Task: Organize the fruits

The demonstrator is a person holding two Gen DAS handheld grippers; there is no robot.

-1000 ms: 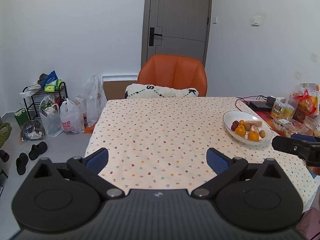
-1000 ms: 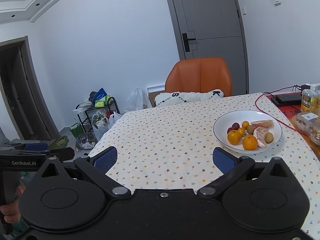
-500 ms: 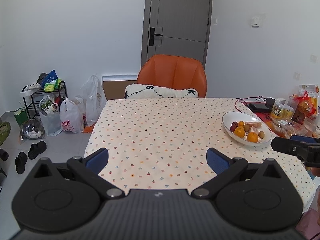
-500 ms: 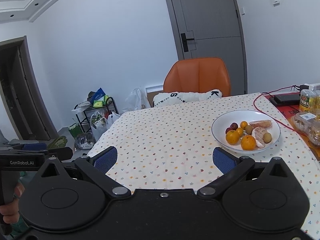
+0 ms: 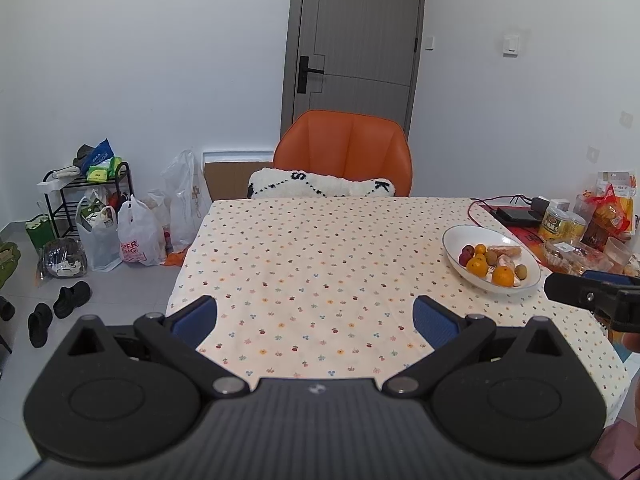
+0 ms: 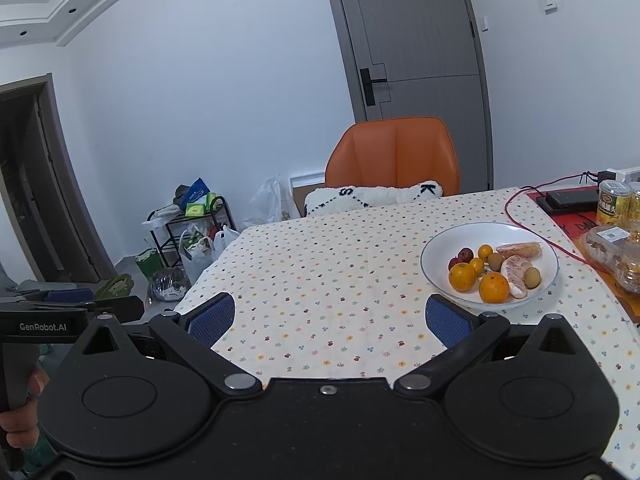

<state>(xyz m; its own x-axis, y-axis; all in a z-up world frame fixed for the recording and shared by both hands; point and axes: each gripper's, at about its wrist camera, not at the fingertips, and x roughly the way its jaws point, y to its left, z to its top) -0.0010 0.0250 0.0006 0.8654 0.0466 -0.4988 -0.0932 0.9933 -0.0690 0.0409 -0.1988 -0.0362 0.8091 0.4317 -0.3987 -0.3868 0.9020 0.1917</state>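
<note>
both grippers, left and right, hovered with fingers spread, empty. the fruits sat in the bowl on the table's right side. best approach: descend on one orange from above, clearing its neighbours.

We see a broad bare stretch of the tablecloth from the near edge to the orange chair, with open passage there for both wide-spread grippers, left and right. The white bowl heaped with fruit sits toward the right side. Beyond it the right edge is crowded: a red cable, cans and a plastic box.
</note>
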